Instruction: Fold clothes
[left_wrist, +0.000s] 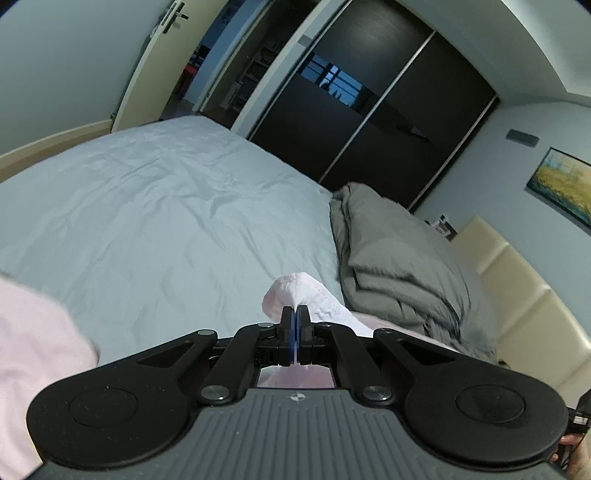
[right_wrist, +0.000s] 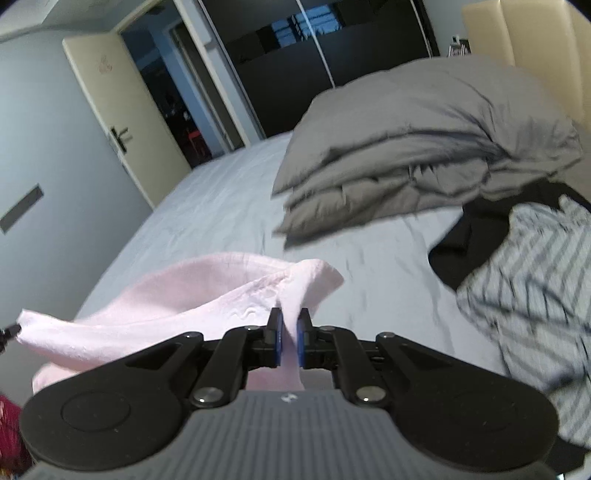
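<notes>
Nearest the lens in the left wrist view is the left claw (left_wrist: 294, 314), its two black fingers pressed together on a bunched edge of the pale pink garment (left_wrist: 295, 291). The cloth puffs out just beyond the fingertips and trails back under the claw to the right; another part of the same pink cloth fills the lower left corner of that view.

In the right wrist view the right claw (right_wrist: 289, 317) is clamped on a thicker fold of the pink garment (right_wrist: 207, 291), the blue pads a little apart with the cloth squeezed between them. From there the garment stretches away to the left and hangs above the bed (right_wrist: 221, 206). At its far left tip a small dark part shows, too little of it to tell what it is.

A folded grey duvet (right_wrist: 417, 147) lies on the pale sheet ahead, near the cream headboard (left_wrist: 524, 273). To the right of the right claw lie a striped shirt (right_wrist: 528, 288) and a black garment (right_wrist: 469, 243), touching each other.
</notes>
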